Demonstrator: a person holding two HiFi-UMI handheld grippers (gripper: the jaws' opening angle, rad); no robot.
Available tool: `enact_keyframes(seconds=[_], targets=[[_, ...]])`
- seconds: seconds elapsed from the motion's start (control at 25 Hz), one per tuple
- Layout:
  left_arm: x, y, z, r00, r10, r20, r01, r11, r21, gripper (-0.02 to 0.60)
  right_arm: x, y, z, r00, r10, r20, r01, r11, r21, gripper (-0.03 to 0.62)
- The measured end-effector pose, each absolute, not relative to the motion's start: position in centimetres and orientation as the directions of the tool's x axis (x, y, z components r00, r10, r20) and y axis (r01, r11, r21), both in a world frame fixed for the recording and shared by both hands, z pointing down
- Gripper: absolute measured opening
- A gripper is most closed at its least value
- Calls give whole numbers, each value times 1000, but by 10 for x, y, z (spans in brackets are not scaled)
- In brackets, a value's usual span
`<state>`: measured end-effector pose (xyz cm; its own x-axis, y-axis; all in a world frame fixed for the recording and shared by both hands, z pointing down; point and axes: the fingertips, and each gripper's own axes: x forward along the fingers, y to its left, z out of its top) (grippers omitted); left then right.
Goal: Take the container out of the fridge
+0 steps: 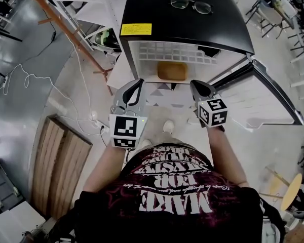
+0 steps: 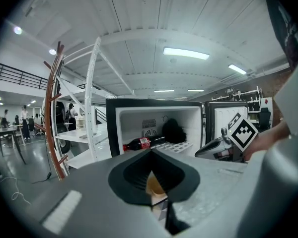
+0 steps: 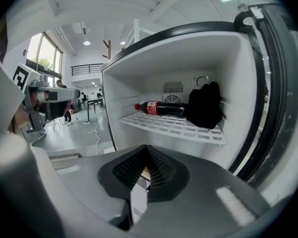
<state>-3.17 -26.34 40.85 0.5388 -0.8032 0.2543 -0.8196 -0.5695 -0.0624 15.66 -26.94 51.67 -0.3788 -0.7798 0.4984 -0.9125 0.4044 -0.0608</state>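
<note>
Head view: fridge (image 1: 187, 22) open, both grippers in front of it.
Tan container (image 1: 172, 71) sits inside under the wire shelf (image 1: 162, 51); left gripper (image 1: 135, 85) and right gripper (image 1: 196, 86) have jaws closed, holding nothing.

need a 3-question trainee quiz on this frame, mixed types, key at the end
1. True or false: the left gripper and the right gripper both have their jaws together on nothing, and the brown container sits inside the fridge.
2. What lies on top of the fridge? A) a cup B) glasses C) a plate
3. Fill in: the cola bottle lies on the wire shelf beside a ____ bundle.
Key: 1 true; 2 B, the glasses; 3 black.
</note>
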Motion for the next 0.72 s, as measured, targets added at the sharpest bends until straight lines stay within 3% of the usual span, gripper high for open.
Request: enact_keyframes(seconds=[0.72], targets=[[-51,-270,401,486,-837,251,-851,-519,-85,0,163,-292,573,-376,-716,588,-913,393,-105,29]])
